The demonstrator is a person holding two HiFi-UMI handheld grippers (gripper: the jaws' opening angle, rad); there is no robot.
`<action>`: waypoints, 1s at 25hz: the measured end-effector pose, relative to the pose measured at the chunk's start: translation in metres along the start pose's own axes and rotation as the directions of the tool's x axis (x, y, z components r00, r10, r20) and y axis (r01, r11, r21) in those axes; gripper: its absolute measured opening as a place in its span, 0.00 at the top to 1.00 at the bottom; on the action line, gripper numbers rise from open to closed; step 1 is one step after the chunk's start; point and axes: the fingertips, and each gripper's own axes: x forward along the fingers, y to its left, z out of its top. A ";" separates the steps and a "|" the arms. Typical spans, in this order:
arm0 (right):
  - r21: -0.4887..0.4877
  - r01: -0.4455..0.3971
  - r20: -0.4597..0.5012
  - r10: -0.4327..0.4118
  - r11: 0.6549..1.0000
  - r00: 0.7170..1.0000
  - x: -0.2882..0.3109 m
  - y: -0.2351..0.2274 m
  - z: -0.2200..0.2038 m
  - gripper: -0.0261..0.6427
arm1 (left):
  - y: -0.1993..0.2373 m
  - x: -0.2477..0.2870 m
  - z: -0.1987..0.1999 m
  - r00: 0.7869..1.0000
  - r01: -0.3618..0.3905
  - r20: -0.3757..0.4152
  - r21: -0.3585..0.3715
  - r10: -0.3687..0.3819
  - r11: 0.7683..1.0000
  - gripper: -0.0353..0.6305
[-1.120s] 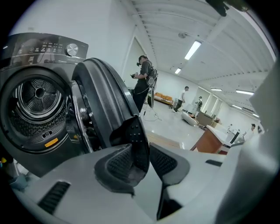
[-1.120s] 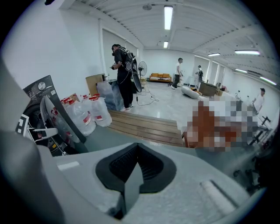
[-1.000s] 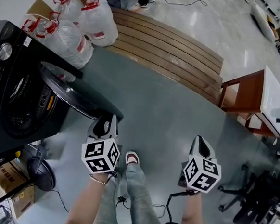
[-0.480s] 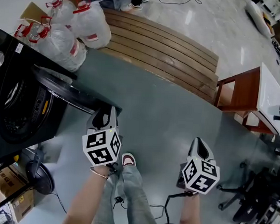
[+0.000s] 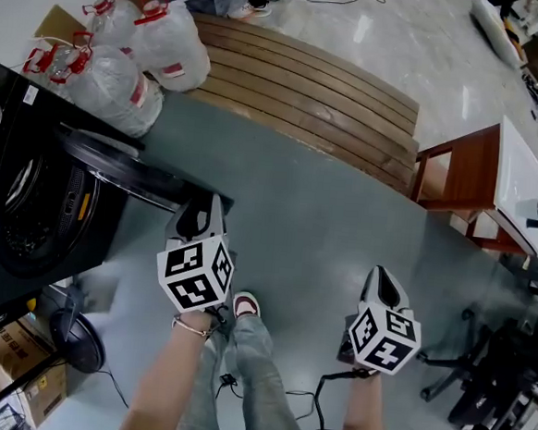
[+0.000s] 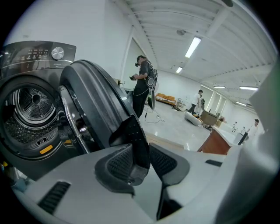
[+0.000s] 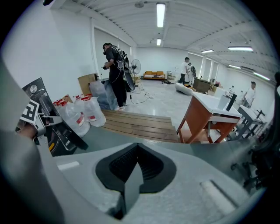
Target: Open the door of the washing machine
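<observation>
washer [image 5: 28, 209]: black front-loader at the left edge of the head view, control panel on top, facing right.
door [image 5: 133, 176]: swung well off the front, standing out over the floor [image 5: 324, 223] towards the person. The hinge side is back at the washer and the free edge is at the left gripper.
drum [image 6: 33, 103]: fully exposed in the left gripper view; the opening is unobstructed and I can't see any load inside.
left gripper [image 5: 202, 221]: fingers part-way closed and clamped on the door's free edge. A dark lip of the door sits between the pads, which press on it from both sides. Gripper points down and forward.
right gripper [image 7: 136, 162]: fingers closed together with nothing between them. Idle over bare floor, well apart from the washer and from the left gripper.
progress: my read is mostly done. The latch is clearly released and the door is already wide enough to reach the drum.
left to do: probably a bit more swing if full travel is wanted, then let go of the edge and back off. Can't tell from here whether the hinge has reached its stop.
risk: the grip is on a thin lip, so it could slip if pulled off-axis. The person's legs stand just beside the door's arc.
clutter: jugs [image 5: 123, 68] and bench [image 5: 307, 87] sit behind the door, apart from it.
</observation>
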 end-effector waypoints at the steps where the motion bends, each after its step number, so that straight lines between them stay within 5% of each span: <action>1: 0.000 -0.001 0.000 0.001 1.000 1.000 0.000 0.000 0.000 0.95 | 0.000 -0.001 0.000 1.000 0.000 0.000 0.001 0.000 1.000 0.77; 16: -0.053 -0.049 0.014 0.050 0.997 0.999 -0.004 0.021 0.023 0.95 | -0.004 -0.010 -0.001 1.000 -0.001 -0.026 0.028 0.001 1.000 0.76; 25: -0.142 -0.188 0.012 0.192 0.972 0.981 -0.015 0.112 0.049 0.95 | 0.033 -0.086 0.023 0.999 -0.041 -0.009 -0.001 0.041 0.999 0.77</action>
